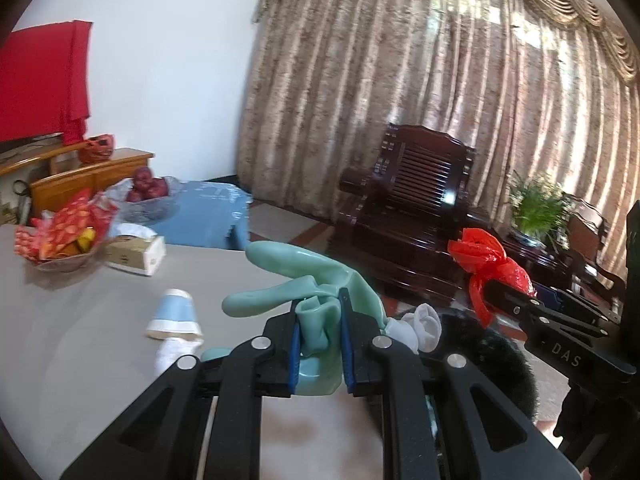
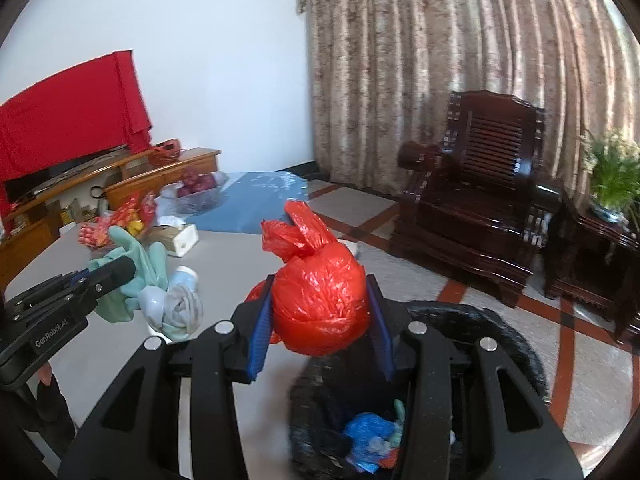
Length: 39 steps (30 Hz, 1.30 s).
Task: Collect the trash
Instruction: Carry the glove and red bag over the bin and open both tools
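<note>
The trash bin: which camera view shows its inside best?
The right wrist view: the trash bin lies open just below the red bag, with blue scraps inside. The left wrist view shows only a dark edge of it behind the claw.

The glove (image 1: 304,292) looks like smooth, soft-sheened pale green rubber, and the knotted bag (image 2: 320,304) is thin, crinkled, glossy red plastic; both grippers, left (image 1: 320,344) and right (image 2: 320,328), are matt black plastic with bright metal pins and ribbed blue pads. The bench (image 1: 80,320) has a smooth matt grey top carrying a paper cup (image 1: 175,315) and a card tissue box (image 1: 136,254). The armchair (image 2: 480,200) is dark, highly polished wood, the curtain (image 2: 440,60) heavy patterned cloth, and the bin (image 2: 460,380) is lined with wrinkled black plastic.
</note>
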### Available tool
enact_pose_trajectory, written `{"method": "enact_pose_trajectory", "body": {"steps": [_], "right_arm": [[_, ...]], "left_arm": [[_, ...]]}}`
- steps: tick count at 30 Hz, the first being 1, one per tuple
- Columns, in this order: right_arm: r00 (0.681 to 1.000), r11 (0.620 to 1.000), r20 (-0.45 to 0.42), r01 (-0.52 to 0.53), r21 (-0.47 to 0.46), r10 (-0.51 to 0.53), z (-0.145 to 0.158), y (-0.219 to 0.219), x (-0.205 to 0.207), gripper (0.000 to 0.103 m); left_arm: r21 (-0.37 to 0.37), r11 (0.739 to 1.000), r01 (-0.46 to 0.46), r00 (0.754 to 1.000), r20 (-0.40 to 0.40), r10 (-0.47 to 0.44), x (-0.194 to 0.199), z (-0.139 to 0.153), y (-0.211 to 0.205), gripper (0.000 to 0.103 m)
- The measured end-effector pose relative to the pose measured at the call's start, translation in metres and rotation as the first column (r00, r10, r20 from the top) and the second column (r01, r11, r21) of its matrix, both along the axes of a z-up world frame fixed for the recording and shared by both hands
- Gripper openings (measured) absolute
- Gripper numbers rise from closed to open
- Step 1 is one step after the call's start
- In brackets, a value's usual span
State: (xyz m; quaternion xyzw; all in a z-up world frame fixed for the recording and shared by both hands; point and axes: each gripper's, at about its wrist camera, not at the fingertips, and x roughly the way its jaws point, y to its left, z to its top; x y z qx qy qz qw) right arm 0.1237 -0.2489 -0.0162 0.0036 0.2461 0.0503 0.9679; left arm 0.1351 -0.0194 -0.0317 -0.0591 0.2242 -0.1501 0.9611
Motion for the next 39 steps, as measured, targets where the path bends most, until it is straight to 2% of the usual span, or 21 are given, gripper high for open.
{"method": "enact_pose_trajectory", "body": {"steps": [15, 24, 30, 33, 34, 35, 37, 39], "right_arm": [[0.982, 0.983, -0.05, 0.183, -0.017, -0.183, -0.031, -0.093, -0.017, 0.042], [0.965, 0.969, -0.092, 0.245, -0.028, -0.247, -0.059, -0.131, -0.016, 0.043], [0.953, 0.961, -0.123, 0.275, -0.026, -0.276, -0.075, -0.147, -0.016, 0.044], [0.948, 0.957, -0.13, 0.288, -0.031, -0.289, -0.082, -0.154, -0.016, 0.049], [0.946, 0.956, -0.133, 0.293, -0.032, -0.294, -0.084, -0.155, -0.017, 0.054], [0.944, 0.953, -0.134, 0.3, -0.035, -0.302, -0.085, -0.155, -0.017, 0.065], [0.938, 0.948, -0.132, 0.318, -0.034, -0.319, -0.089, -0.157, -0.021, 0.073], [0.935, 0.944, -0.131, 0.33, -0.028, -0.331, -0.09, -0.157, -0.024, 0.085]], "left_arm": [[0.027, 0.98, 0.198, 0.979, -0.042, -0.197, 0.02, -0.024, -0.108, 0.016], [0.047, 0.967, 0.25, 0.967, -0.064, -0.247, 0.035, -0.039, -0.161, 0.016], [0.054, 0.961, 0.272, 0.959, -0.094, -0.266, 0.04, -0.052, -0.177, 0.017], [0.046, 0.952, 0.302, 0.948, -0.12, -0.295, 0.044, -0.056, -0.182, 0.025], [0.032, 0.951, 0.309, 0.945, -0.128, -0.302, 0.045, -0.058, -0.182, 0.033], [0.022, 0.95, 0.313, 0.943, -0.13, -0.307, 0.045, -0.058, -0.182, 0.038], [0.01, 0.948, 0.317, 0.941, -0.124, -0.314, 0.044, -0.057, -0.179, 0.058], [0.011, 0.95, 0.313, 0.945, -0.109, -0.31, 0.042, -0.054, -0.175, 0.064]]}}
